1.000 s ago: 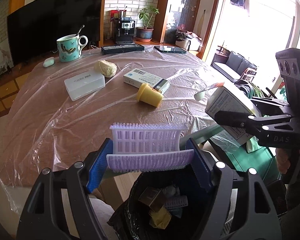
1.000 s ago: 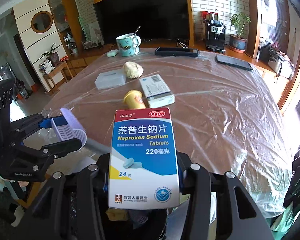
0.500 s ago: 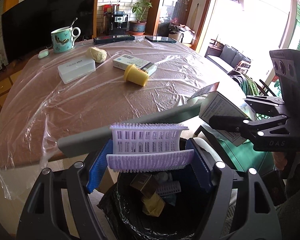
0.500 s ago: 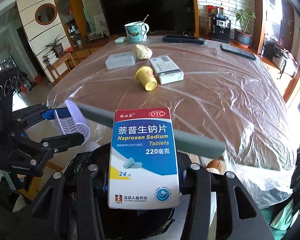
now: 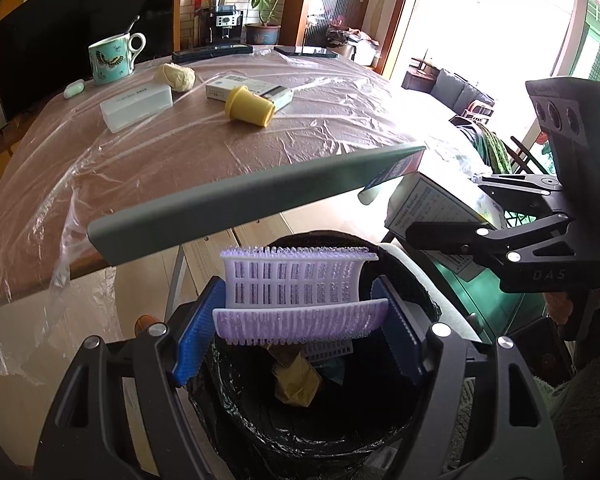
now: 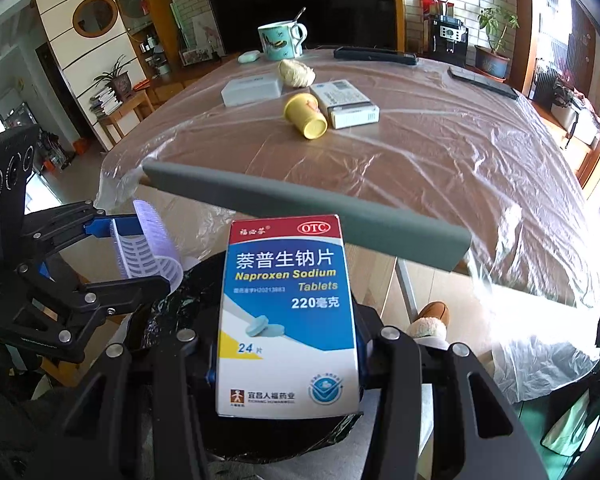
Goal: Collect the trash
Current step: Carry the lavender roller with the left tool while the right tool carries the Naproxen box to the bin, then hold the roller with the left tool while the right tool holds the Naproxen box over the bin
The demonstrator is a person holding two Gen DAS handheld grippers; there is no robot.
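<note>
Trash bin (image 5: 380,432) is gaping under both grippers; only the left wrist view is showing wrappers inside. Left gripper (image 5: 300,316) is clamping a lilac hair roller (image 5: 296,292), lying crosswise. Right gripper (image 6: 288,364) is squeezing an upright box (image 6: 286,312) reading "Naproxen Sodium Tablets", "OTC"

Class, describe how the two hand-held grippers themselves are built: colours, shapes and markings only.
The left hand-held gripper and the right hand-held gripper have matte black skeletal frames with cut-outs, silver screw heads and blue ribbed finger pads. Each carries a black block with three round lenses. The right one reads "DAS".
</note>
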